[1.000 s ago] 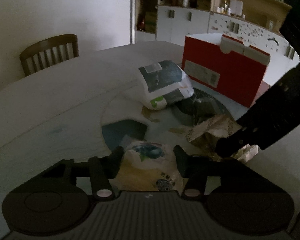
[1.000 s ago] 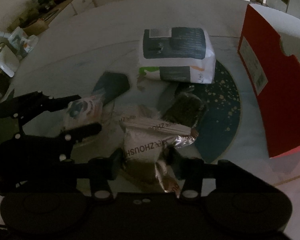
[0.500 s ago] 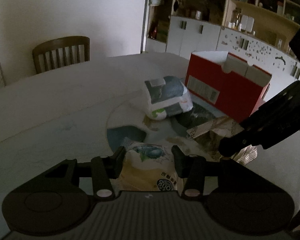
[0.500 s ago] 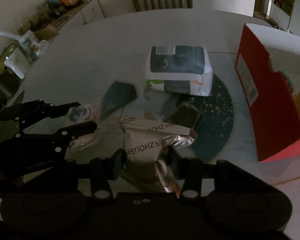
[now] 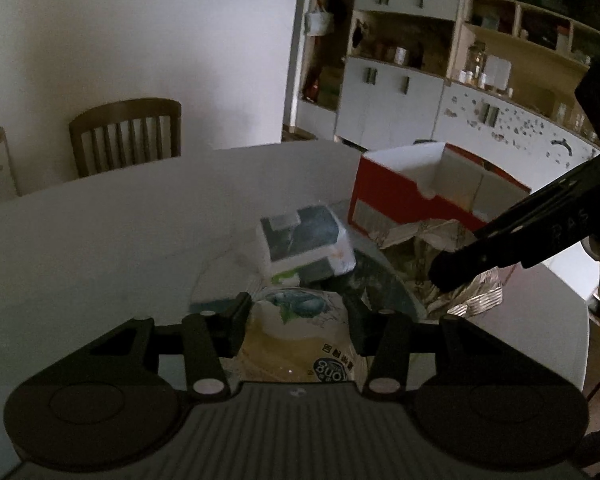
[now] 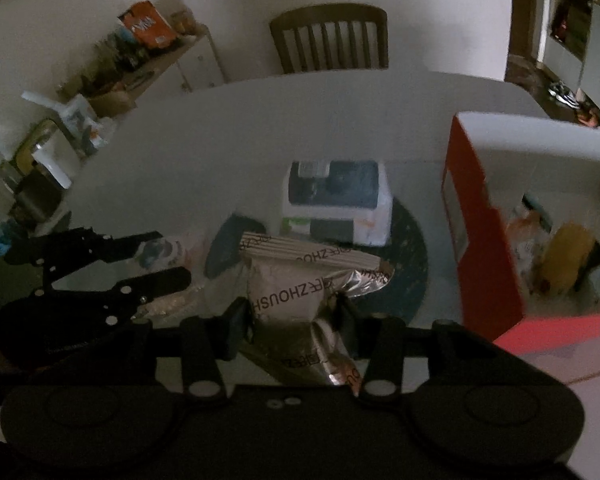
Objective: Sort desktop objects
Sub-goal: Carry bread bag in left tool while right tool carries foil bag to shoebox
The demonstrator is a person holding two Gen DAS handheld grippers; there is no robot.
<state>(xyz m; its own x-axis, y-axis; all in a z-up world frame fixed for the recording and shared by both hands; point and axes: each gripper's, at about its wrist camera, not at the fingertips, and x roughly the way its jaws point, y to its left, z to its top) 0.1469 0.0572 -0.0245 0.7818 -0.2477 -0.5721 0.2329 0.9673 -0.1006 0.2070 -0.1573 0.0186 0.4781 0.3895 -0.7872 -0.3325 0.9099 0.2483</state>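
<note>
While both grippers were low over the table a second ago, now raised clear of it, each with a packet carried up. Left gripper [image 5: 296, 312] closed on a pale snack bag [image 5: 300, 332] with a blue-green print, fingers pressed to either side. Right gripper [image 6: 290, 312] closed likewise on a silver foil packet [image 6: 300, 288], its crimped top pointing far and its lower end crumpled against the gripper body. Table surface [image 5: 100, 240] seen from higher than half a second ago; chair [image 5: 126, 136] and far cupboards now fully in view, consistent with a lift. Red box [image 6: 484, 240] standing at right, open top now visible from the right wrist, with orange and yellow items already inside; exact contents too blurred to name. White and dark-blue pack [image 6: 340, 204] left lying on the dark round mat [image 6: 412, 256], just beside the box's left wall. Judged: pick-up step complete for two items, transfer to the box apparently next. Foil packet nearer the box than the snack bag. Risk noted: both packets soft and held by the body, liable to sag or slip during the carry.
</note>
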